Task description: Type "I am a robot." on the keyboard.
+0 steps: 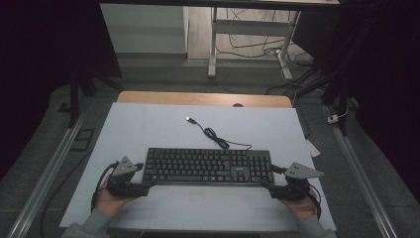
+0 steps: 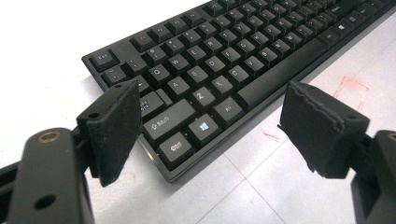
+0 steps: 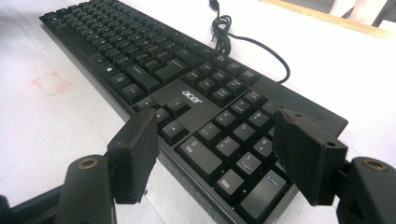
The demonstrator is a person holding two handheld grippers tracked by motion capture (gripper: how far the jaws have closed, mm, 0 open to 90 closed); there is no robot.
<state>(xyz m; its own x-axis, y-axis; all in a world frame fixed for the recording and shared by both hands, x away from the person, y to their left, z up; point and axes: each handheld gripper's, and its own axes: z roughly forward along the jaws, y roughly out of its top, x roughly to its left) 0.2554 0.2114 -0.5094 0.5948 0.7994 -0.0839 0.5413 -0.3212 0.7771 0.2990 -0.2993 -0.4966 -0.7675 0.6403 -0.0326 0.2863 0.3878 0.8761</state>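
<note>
Both claws are spread wide and holding nothing. The left gripper (image 1: 148,185) sits at the near-left corner of the keyboard (image 1: 208,166), and the left gripper view shows its two blocky black pads (image 2: 114,130), rough like coarse foam with slightly ragged edges, standing either side of that corner, with the Ctrl and Windows keys in the gap and no pad pressing on the plastic. The right gripper (image 1: 267,184) mirrors that at the near-right corner: in the right gripper view its pads (image 3: 306,154) straddle the number pad end, the Enter key just in front of the right one, again nothing squeezed. The keyboard is a flat black full-size slab of matte plastic with low square keycaps and white legends, lying parallel to the near edge of the tabletop (image 1: 148,129), roughly centred left to right and closer to the near edge than the far one. The top is covered in a pale, smooth sheet with faint grid lines, and the close-up views pick up reddish pen marks (image 2: 350,86) on it that the high view barely hints at. The high view shows both hands, the grey three-cornered plates on each gripper, and the thin black cable (image 1: 213,134) curling from the keyboard's back edge toward the far edge, ending in a USB plug (image 1: 188,119).
</note>
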